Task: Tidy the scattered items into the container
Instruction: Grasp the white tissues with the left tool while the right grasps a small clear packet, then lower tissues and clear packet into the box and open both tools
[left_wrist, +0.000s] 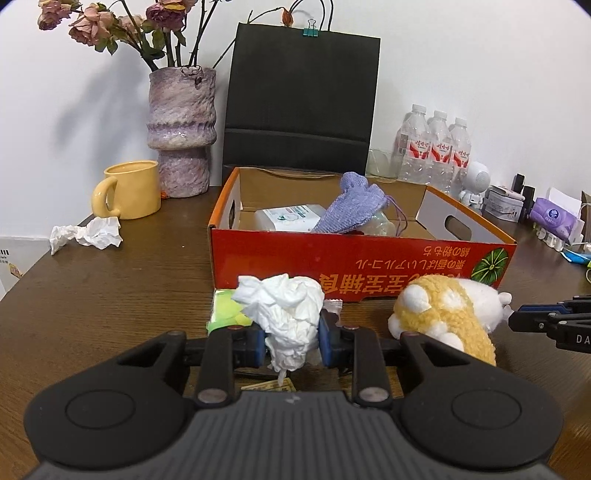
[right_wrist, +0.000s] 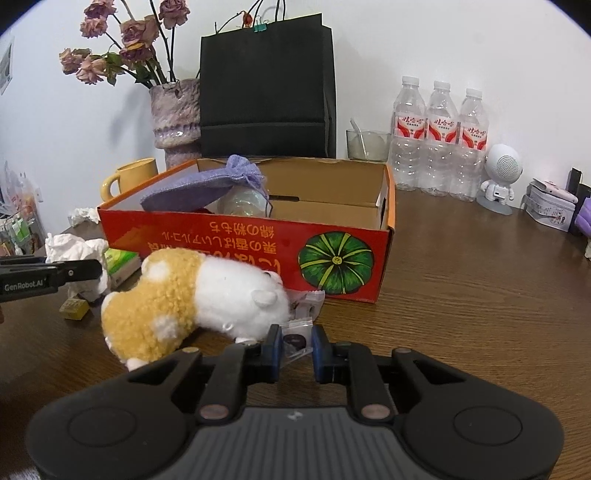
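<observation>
The red cardboard box (left_wrist: 354, 254) holds a purple pouch (left_wrist: 351, 206), a wipes pack (left_wrist: 291, 218) and a clear bottle. My left gripper (left_wrist: 291, 341) is shut on a crumpled white tissue (left_wrist: 284, 310) just in front of the box. A yellow and white plush toy (left_wrist: 443, 314) lies on the table to its right. In the right wrist view my right gripper (right_wrist: 294, 345) has its jaws around a small clear snack packet (right_wrist: 295, 338) beside the plush (right_wrist: 184, 299); the pads look close to it, and contact is unclear. The box (right_wrist: 258, 240) stands behind.
Another crumpled tissue (left_wrist: 88, 234) lies by the yellow mug (left_wrist: 129, 190). A green packet (left_wrist: 227, 310) and a small gold packet (right_wrist: 75, 307) lie near the left gripper. A vase (left_wrist: 181, 129), black bag (left_wrist: 303, 96), water bottles (right_wrist: 439, 136) and a white speaker figure (right_wrist: 498, 173) stand behind.
</observation>
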